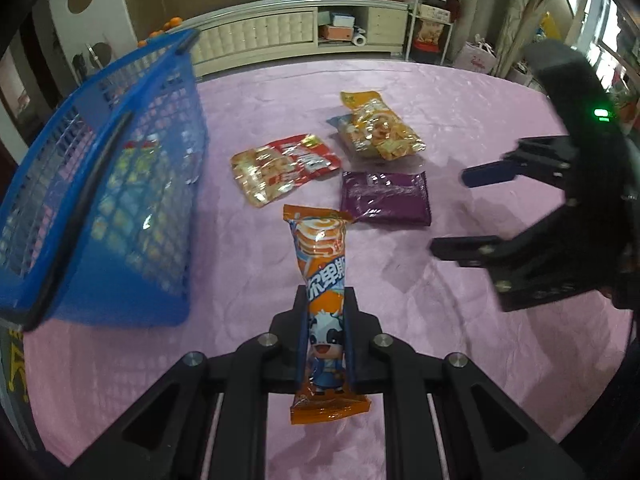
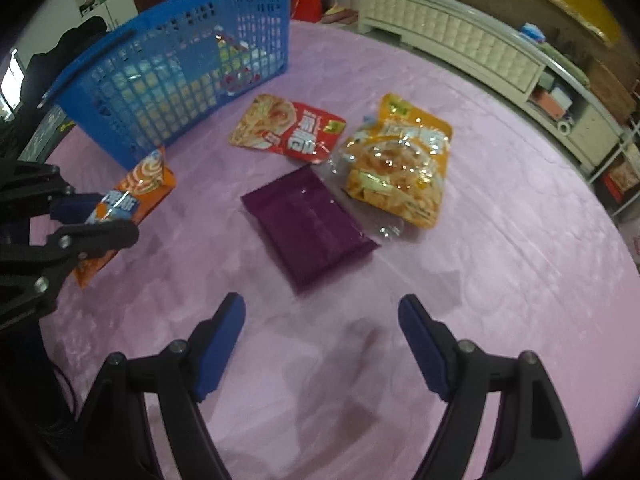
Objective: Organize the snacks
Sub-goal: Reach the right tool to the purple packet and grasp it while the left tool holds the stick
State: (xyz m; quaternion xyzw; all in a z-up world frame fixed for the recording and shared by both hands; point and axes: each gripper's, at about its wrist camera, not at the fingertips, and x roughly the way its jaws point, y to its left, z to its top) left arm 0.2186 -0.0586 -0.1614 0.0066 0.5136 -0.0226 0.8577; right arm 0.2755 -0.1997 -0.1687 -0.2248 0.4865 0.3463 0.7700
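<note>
Item: orange snack packet [image 1: 325, 280], clamped lengthwise in the left tool [image 1: 326, 300], above the pink tabletop [image 1: 460, 340], just beside the blue basket [image 1: 120, 208].
Right tool [image 2: 322, 312]: wide open, empty, near the purple packet [image 2: 308, 224].
Handling: lift clear of the rim before releasing.

Cloth [image 2: 500, 240] plain pink; basket [image 1: 120, 208] blue, open grid walls, black handle. Packets: long stick [image 1: 322, 280] orange with a white swirl, blue band and cartoon cow; flat pack [image 2: 308, 224] solid purple; pouch [image 2: 288, 130] red and white — noodle photo; bag [image 2: 404, 168] orange-yellow, partly clear. Grippers black — pads [image 2: 222, 344] blue; green light [image 1: 601, 113] on the right one.
</note>
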